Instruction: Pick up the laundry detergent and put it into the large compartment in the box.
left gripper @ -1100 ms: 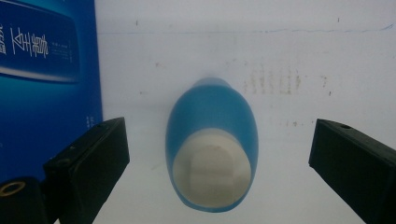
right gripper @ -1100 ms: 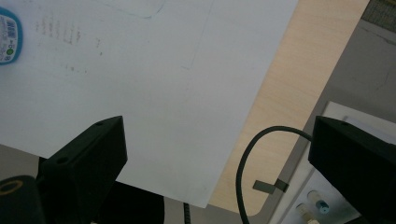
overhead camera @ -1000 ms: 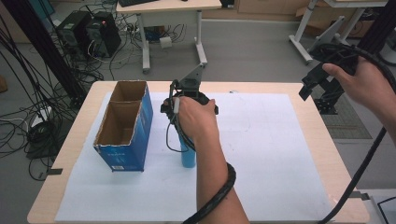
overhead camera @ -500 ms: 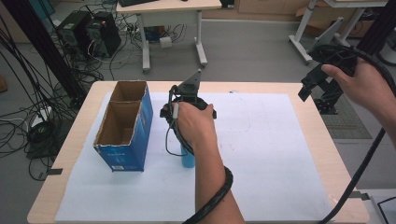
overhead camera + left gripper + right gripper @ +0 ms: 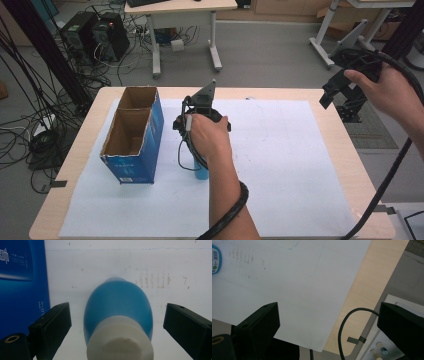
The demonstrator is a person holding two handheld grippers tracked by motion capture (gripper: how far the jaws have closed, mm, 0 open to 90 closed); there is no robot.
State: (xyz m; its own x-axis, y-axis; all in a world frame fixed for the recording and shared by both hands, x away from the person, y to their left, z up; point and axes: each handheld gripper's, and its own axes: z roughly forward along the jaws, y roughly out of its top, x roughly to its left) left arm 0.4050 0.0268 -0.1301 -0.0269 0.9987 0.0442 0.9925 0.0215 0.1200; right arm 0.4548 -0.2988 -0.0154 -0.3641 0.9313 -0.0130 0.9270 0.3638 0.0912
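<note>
in the high view the person's left hand (image 5: 209, 139) covers most of the blue bottle (image 5: 201, 171), leaving a sliver of its lower part showing, and hides the tips of the left tongs (image 5: 197, 150). in the left gripper view the bottle's white cap (image 5: 120, 345) is cut off by the bottom edge, and the blue box (image 5: 22, 282) by the left edge, its white print too small to read. in the right gripper view a blue-rimmed label (image 5: 215, 261) is cut by the left edge, its text unreadable.
</note>
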